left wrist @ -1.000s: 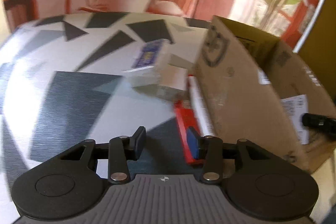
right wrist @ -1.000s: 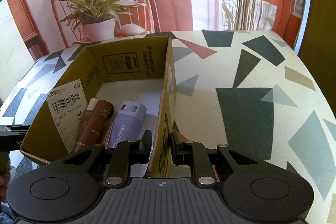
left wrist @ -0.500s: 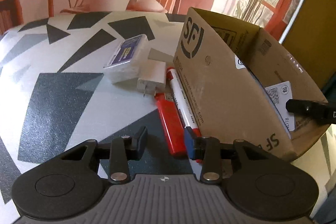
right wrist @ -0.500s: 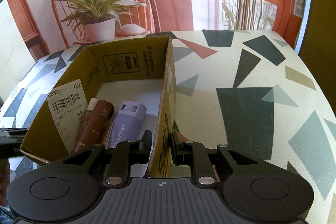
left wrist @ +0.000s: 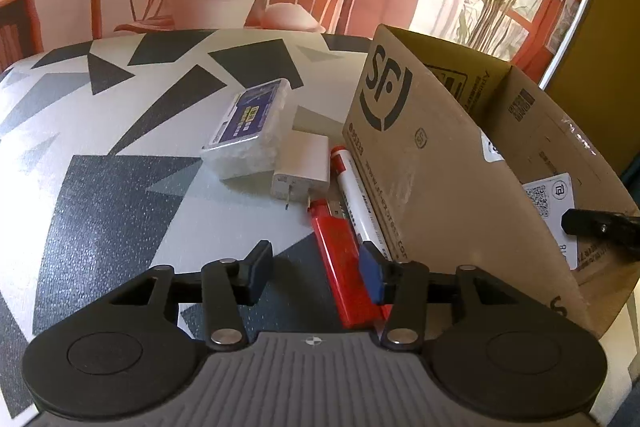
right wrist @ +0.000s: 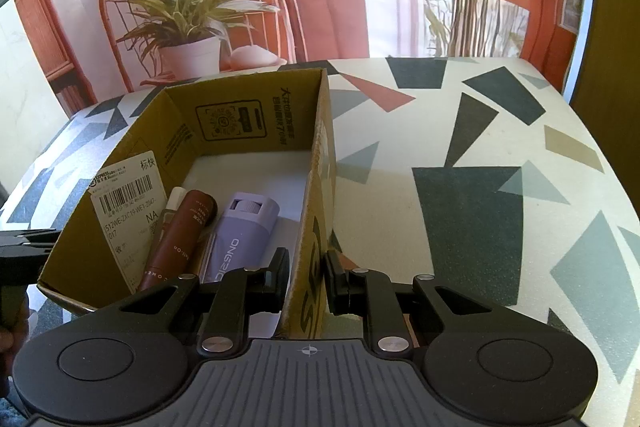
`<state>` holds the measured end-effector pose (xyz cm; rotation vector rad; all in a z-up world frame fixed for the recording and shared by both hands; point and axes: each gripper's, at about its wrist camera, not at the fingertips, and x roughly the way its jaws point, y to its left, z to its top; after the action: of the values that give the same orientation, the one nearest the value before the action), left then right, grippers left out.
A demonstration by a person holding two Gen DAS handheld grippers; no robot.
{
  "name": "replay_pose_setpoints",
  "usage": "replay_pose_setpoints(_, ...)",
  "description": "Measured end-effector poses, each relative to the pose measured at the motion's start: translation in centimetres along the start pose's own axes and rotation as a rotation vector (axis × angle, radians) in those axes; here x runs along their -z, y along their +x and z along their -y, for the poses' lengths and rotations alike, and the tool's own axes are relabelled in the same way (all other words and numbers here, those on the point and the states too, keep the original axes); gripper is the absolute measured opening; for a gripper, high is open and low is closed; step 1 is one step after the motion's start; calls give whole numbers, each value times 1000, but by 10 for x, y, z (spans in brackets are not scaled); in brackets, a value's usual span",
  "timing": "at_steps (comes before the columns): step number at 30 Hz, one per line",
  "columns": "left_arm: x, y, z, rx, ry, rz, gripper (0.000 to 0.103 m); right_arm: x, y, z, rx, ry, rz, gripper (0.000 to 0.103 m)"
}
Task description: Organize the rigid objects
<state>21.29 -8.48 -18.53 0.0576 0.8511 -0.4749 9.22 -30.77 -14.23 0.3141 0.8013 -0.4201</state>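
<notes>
The right gripper point(right wrist: 307, 281) has its jaws closed on the side wall of the cardboard box point(right wrist: 320, 163), one finger inside and one outside, probably to keep the box steady while things go in; a brown tube point(right wrist: 180, 235) and a lilac bottle point(right wrist: 244, 235) already lie inside. The left gripper point(left wrist: 316, 267) is open and empty, low over the red lighter point(left wrist: 344, 267); this lies beside the white marker point(left wrist: 356, 195) against the box wall, with the white charger point(left wrist: 302, 167) and the clear case point(left wrist: 248, 123) further out, so the lighter seems the next thing to take
</notes>
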Motion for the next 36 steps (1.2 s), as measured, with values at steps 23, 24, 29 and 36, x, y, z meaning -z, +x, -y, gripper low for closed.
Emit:
replay_pose_setpoints(23,10,-6,-6,-27,76,-40,87,0,-1,-1,0,4,2,17)
replay_pose_setpoints(24,10,-6,-6,-32,75,-42,89,1,-1,-1,-1,4,2,17)
replay_pose_setpoints(29,10,-8,-9,-49,70,-43,89,1,-1,0,-1,5,4,18)
replay_pose_setpoints(36,-2,-12,-27,-51,-48,-10,49,1,-1,-1,-1,5,4,18)
